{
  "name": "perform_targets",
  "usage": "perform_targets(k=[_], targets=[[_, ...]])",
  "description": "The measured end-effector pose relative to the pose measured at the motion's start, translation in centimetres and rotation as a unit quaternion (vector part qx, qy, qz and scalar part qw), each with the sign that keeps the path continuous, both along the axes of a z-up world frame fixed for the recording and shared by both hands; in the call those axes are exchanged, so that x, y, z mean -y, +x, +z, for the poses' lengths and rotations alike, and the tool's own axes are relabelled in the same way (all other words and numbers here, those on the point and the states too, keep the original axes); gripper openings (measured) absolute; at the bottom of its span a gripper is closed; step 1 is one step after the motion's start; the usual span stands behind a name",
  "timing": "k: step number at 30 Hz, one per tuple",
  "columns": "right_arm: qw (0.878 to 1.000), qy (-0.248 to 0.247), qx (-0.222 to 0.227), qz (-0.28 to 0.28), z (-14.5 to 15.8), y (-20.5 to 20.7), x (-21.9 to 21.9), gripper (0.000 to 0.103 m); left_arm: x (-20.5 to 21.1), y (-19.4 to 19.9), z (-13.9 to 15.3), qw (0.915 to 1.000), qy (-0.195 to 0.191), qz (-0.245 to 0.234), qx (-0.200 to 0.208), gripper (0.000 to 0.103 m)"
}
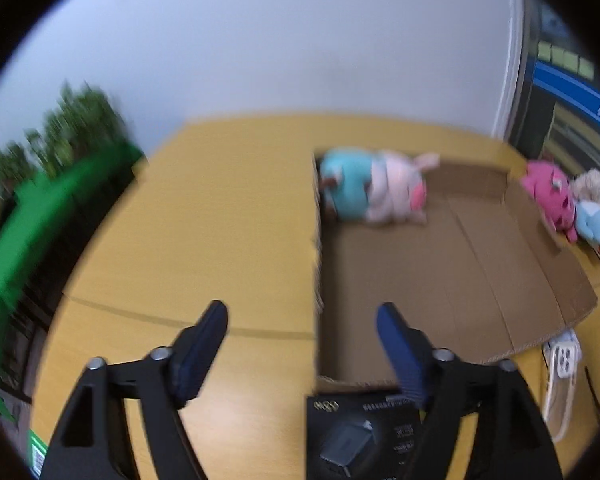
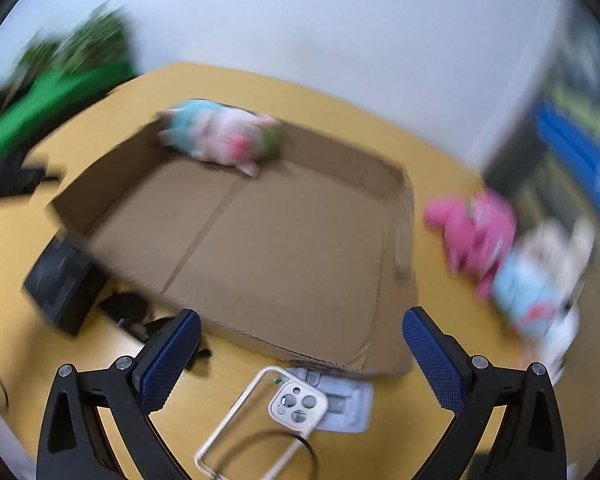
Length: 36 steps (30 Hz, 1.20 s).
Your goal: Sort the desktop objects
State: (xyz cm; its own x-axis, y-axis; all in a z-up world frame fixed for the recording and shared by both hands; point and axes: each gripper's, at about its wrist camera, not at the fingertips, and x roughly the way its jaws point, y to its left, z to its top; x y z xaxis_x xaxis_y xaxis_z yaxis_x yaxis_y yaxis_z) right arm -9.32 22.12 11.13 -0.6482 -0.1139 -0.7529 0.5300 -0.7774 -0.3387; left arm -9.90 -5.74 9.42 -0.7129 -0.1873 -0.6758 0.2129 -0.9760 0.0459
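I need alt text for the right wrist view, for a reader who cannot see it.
The open right gripper holds nothing above a yellow table. Ahead, a shallow cardboard box holds one plush toy; a clear phone case lies below, and more plush toys lie right.

White print on the black box [image 1: 360, 428] and white characters on the blue sign [image 1: 580, 96] at the right are too blurred to read; nothing else carries legible text.

Blurred green plants [image 1: 72, 128], white wall [image 1: 284, 40], yellow table [image 1: 220, 208], blue signboard [image 1: 572, 96]
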Motion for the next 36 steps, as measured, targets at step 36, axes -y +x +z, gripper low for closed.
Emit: perform_targets(k=[36], targets=[[0.94, 0.258, 0.003, 0.222, 1.0, 4.2, 16.5, 0.102, 7.1, 7.8, 0.4, 0.9856, 0.072, 0.111, -0.106, 0.078]])
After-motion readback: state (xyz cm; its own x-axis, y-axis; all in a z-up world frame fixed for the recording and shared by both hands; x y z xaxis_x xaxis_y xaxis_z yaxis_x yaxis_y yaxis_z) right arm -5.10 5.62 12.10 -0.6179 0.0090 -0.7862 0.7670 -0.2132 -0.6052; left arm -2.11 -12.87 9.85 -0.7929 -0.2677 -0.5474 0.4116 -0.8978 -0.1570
